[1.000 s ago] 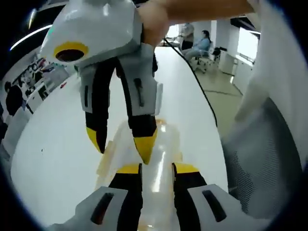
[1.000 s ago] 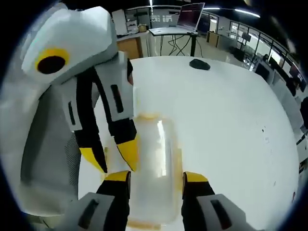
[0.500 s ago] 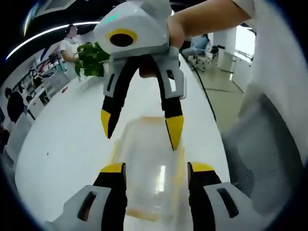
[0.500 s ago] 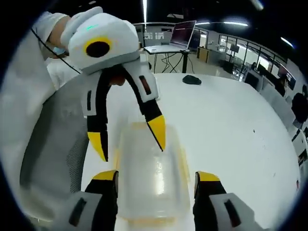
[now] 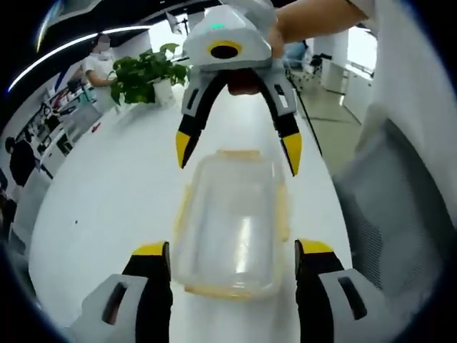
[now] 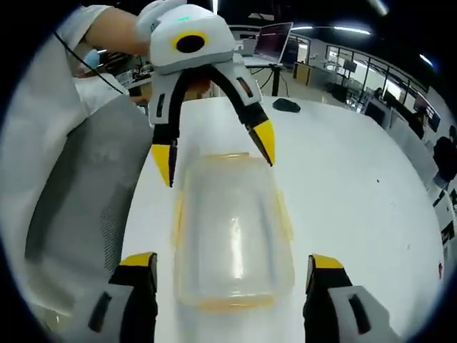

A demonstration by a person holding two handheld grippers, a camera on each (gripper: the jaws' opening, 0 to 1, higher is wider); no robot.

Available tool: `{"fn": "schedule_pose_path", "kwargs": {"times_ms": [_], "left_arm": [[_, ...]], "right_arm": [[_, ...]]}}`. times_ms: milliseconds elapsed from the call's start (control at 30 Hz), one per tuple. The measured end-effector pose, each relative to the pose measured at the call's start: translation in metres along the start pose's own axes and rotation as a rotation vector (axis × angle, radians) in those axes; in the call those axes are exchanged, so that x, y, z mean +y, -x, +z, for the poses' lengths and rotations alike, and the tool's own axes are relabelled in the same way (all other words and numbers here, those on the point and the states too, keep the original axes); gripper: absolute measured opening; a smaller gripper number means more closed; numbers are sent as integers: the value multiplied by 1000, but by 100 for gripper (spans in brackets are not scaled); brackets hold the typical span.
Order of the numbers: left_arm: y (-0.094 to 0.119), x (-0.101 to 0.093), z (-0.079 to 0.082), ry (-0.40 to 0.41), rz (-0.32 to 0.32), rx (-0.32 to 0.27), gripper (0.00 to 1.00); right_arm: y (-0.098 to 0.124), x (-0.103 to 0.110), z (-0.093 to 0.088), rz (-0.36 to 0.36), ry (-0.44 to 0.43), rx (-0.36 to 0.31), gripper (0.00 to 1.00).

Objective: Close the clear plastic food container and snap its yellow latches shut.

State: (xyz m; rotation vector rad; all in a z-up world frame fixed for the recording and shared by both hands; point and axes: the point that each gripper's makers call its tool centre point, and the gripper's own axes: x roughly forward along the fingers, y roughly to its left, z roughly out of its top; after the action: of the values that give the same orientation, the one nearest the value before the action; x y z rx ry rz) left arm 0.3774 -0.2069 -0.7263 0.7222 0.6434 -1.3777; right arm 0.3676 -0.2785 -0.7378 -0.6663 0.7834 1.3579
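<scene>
A clear plastic food container [image 5: 232, 221] lies on the white table [image 5: 107, 193] with its lid on. Yellow latches [image 5: 283, 211] run along its sides and ends, and the side latches [image 6: 176, 214] flare slightly outward. My left gripper [image 5: 232, 250] is open, its jaws straddling the container's near end without touching it. The right gripper [image 5: 238, 150] hangs open over the far end. In the right gripper view the container [image 6: 230, 229] sits between the open jaws of my right gripper [image 6: 233, 261], while the left gripper [image 6: 214, 151] stands open at the opposite end.
A grey mesh chair [image 5: 385, 214] stands at the table's edge beside the container and appears as the chair [image 6: 78, 186] on the left. A potted plant [image 5: 143, 75] sits far along the table. A dark mouse [image 6: 287, 105] and a laptop [image 6: 275, 39] lie beyond.
Both grippers have opened wider and drawn back from each other, off the lid. The whole container now lies in view between them.
</scene>
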Motion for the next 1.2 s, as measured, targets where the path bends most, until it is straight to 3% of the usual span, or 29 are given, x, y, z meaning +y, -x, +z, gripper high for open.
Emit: {"fn": "schedule_pose_path", "kwargs": {"times_ms": [267,433,833,1200], "left_arm": [[-8,2,-12,-39,-25,67,82],[-15,5,-18,-58,-45,106,76],[-14,6,-18,-48,-28,90,74],[-2,2,-31,-59,-26,104,73]], "right_arm": [[-11,6,-8,-1,34,55,88],[-15,-5,-9,-52,51,79,79],[-13,-7,-8,-43,72,71,75],[-23,1,6,-46,72,85,74]]}}
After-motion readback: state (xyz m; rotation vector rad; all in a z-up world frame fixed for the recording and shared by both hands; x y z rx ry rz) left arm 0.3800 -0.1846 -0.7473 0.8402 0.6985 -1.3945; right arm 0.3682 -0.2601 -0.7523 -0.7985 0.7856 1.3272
